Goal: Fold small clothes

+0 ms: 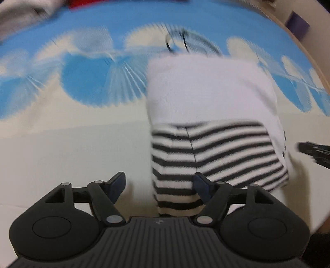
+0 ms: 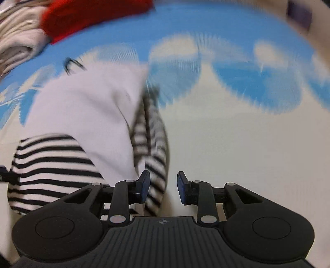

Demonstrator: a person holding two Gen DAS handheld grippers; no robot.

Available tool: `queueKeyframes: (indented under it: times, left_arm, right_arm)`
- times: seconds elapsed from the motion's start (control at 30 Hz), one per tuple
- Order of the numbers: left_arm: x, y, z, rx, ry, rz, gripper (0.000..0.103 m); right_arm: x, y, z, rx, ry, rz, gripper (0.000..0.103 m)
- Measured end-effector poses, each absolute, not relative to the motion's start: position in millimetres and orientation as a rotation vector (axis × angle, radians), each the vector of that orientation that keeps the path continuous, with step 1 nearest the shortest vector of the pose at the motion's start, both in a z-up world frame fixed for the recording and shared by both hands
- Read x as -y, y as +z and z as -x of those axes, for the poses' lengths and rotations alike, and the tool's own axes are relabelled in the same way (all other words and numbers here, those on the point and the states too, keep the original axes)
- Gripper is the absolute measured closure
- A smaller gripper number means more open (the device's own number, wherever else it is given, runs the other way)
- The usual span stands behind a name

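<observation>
Small garment [image 1: 208,115] lying partly folded on a blue-and-cream patterned sheet [image 1: 82,86]: plain white panel on top, black-and-white striped layer [image 1: 216,156] showing at the near edge. Surface could be a bed or a covered worktop; cannot tell which. Left hand-held gripper [image 1: 159,183] spread wide, holding nothing, right finger over the striped hem, left finger over bare sheet. Right hand-held gripper [image 2: 163,185] likewise parted and empty, straddling the striped fold at the garment's right edge [image 2: 152,165]. Probably thin knit: light, limp, no stiffness, prone to sagging and dragging lower layers along. Best pinched at the two near corners of the striped hem, catching all layers together, then lifted evenly. Further folded clothes and something red [image 2: 92,18] piled far left, well apart. Both views motion-blurred.
</observation>
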State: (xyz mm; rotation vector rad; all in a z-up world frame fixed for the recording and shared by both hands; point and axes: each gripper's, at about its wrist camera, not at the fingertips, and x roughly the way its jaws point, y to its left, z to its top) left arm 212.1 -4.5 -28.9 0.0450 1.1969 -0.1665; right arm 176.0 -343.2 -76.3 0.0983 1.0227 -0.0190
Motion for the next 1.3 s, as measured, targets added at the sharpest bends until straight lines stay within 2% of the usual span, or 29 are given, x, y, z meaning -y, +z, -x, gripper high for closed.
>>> queueKeyframes:
  times: [0.03,0.13,0.17,0.33,0.5,0.67,0.73,0.8,0.9,1.3]
  left_arm:
    - [4,-16,-204,-1.149,-0.158,-0.041,0.013]
    - [1,24,-168,-0.989,-0.148,0.002,0.0]
    - [-2,35,-153,-0.937,-0.139,0.022,0.001]
    - [-5,63,-88,-0.806,-0.121,0.096,0.001]
    - [1,57,-28,-0.733,-0.137,0.049,0.001]
    - [9,8,9,-0.701,-0.147,-0.012,0.001]
    - [16,-3,2,-0.816,-0.119,-0.006,0.001]
    - [20,0,0,-0.776,-0.144,0.048,0.001]
    - [36,-1,-4,-0.722,-0.144,-0.023,0.001]
    - [40,-7,-11,-0.735,-0.136,0.036,0.001]
  right_arm:
    - [339,-62,-167,-0.967,-0.018,-0.061,0.069]
    - [330,-21,-137,-0.833,-0.027,0.001,0.049]
    - [328,-9,-126,-0.796,-0.042,0.009,0.044]
    - [319,33,-57,-0.667,-0.104,0.017,0.033]
    - [310,24,-4,-0.673,-0.127,-0.019,0.029]
    - [297,-13,27,-0.72,-0.122,-0.079,0.03]
    - [290,-23,26,-0.766,-0.119,-0.087,0.03]
    - [281,-22,21,-0.738,-0.094,-0.075,0.03]
    - [270,-27,12,-0.728,-0.081,-0.02,0.03]
    - [255,-31,6,-0.704,-0.057,-0.019,0.03]
